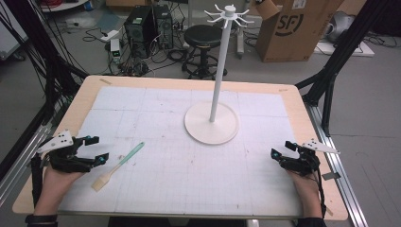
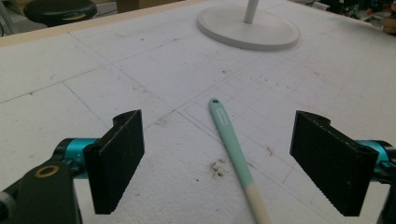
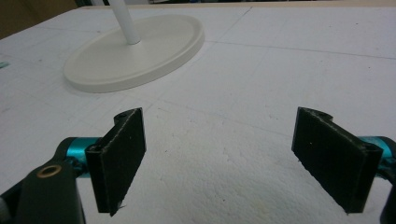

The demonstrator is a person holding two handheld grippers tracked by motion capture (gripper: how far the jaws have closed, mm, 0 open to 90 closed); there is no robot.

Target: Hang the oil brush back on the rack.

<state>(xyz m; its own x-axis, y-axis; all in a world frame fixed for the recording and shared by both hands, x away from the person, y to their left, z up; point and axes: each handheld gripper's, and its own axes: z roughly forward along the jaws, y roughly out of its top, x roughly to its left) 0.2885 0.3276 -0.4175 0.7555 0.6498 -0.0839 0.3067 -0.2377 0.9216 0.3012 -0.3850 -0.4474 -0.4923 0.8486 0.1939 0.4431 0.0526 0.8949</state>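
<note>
A wooden table [image 1: 293,101] covered by a white gridded mat [image 1: 189,156] is seen from the high view. The left gripper [image 1: 97,150] is held at the left edge of the mat, its jaws spread wide with nothing between them. The right gripper [image 1: 280,150] is held at the right edge of the mat, its jaws likewise spread apart and empty.

A pastry brush [image 1: 118,165] with a mint-green handle and pale bristles is laid flat on the mat just beside the left gripper, on its inner side, apart from the jaws. The bristle end is turned toward the near edge of the table and the handle tip points away and to the right. In the left gripper view the brush handle [image 2: 233,151] is seen on the mat ahead of the jaws, running between them but untouched by either pad; a small hole is visible at its far tip.

A white stand [image 1: 211,122], formed of a round base, an upright pole and a crown of hooks at the top, is placed at the middle of the mat, well apart from both grippers. Its base [image 3: 135,51] is seen in the right gripper view, ahead and to the left of the open jaws.

On the floor beyond the table, a black stool [image 1: 203,40], computer towers [image 1: 147,28] and a cardboard box [image 1: 295,26] are visible.
</note>
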